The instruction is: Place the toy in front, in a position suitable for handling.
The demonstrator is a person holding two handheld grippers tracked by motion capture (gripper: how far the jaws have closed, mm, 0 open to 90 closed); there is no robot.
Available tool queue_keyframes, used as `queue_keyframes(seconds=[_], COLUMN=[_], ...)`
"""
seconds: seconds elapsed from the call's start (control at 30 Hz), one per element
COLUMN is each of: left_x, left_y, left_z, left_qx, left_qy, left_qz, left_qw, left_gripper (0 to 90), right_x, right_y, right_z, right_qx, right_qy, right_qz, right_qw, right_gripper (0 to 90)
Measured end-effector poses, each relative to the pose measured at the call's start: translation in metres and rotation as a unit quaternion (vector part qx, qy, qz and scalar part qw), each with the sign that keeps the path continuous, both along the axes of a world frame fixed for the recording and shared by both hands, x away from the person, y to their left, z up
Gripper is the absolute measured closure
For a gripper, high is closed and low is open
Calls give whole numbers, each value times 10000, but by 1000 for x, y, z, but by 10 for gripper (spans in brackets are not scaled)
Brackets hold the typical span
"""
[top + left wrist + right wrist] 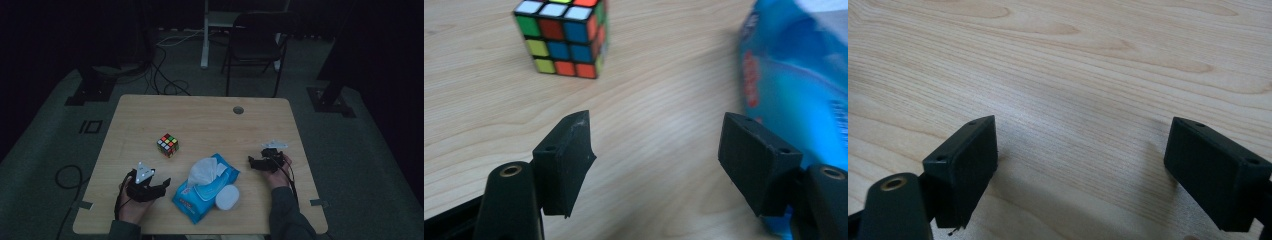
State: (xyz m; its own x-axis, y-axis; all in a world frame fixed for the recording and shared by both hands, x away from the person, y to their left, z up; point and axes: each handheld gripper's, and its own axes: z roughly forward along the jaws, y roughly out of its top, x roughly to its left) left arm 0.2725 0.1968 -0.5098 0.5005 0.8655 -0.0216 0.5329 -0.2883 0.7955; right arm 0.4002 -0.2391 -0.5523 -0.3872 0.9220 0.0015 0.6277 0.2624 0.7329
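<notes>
Light wooden table (210, 120) with a scrambled colour cube (168, 145) and a blue wet-wipes pack (205, 187).

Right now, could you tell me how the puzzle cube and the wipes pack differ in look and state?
The puzzle cube is a small block of many-coloured squares; the wipes pack is a larger, flat blue pouch. The cube looks closed and rigid, while the pack's white lid is flipped open with a wipe sticking up. The cube sits farther from the person, the pack nearer. Both rest on the wooden table, ungripped.
</notes>
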Motion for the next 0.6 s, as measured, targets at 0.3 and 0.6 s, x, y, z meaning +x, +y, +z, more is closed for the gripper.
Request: queue_keyframes(seconds=[0.3,0.6], left_x=[-18,-35], left_y=[-11,-31], left_z=[10,20], left_qx=[-49,-111], left_qy=[-31,-85], left_qz=[-194,-547], left_qw=[9998,9984], left_gripper=[317,337], right_x=[0,0], right_y=[0,0], right_z=[0,0], right_qx=[0,0], right_qy=[-1,-1], right_qz=[2,0], right_qw=[10000,10000], right_gripper=[137,137])
